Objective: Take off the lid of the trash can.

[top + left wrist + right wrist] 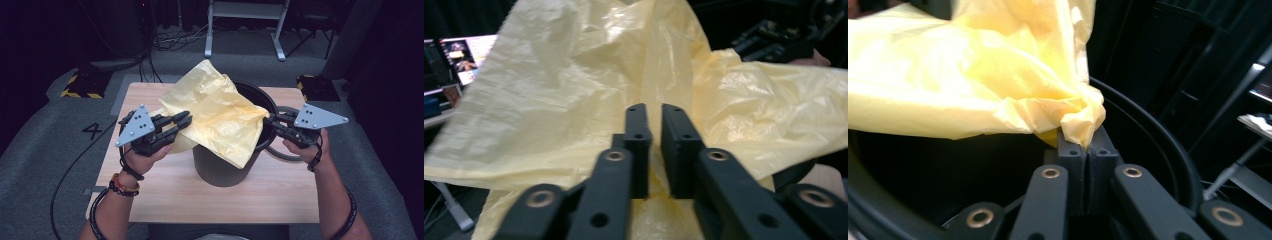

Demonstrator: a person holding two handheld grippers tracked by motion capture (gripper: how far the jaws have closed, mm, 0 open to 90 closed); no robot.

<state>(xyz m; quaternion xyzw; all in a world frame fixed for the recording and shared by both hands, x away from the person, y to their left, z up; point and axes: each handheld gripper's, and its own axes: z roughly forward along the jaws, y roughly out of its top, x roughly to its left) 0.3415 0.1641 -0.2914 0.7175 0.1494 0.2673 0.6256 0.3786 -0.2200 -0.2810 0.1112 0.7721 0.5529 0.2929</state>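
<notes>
A yellow plastic bag (220,112) is stretched over the mouth of a black bin (225,167) that stands near the middle of the worktop (165,190). The left claw (184,121) is clamped on the bag's left edge; in the left gripper view its two pads (639,135) stand nearly together with a thin fold of the bag (574,90) caught between them. The right claw (266,121) is pinched tight on the bag's right corner just above the bin's rim; in the right gripper view a crumpled tip of the bag (1083,120) sits in the closed pads, with the dark inside of the bin (948,170) below and its curved rim sweeping round to the right.

The bag hides most of the bin's opening, leaving a dark arc of the rim uncovered at the back and right. A loose black ring (280,152) lies on the worktop just beside the bin on the right, partly behind the right hand (305,150). The left hand (142,157) wears beaded bracelets at the wrist.

The worktop is pale wood grain. It stands on grey carpet marked with a "4" (92,131) at the left. Yellow-and-black striped blocks (80,85) sit on the floor at the far corners, cables trail across the carpet, and a white metal frame (245,30) stands behind in a dark room.
</notes>
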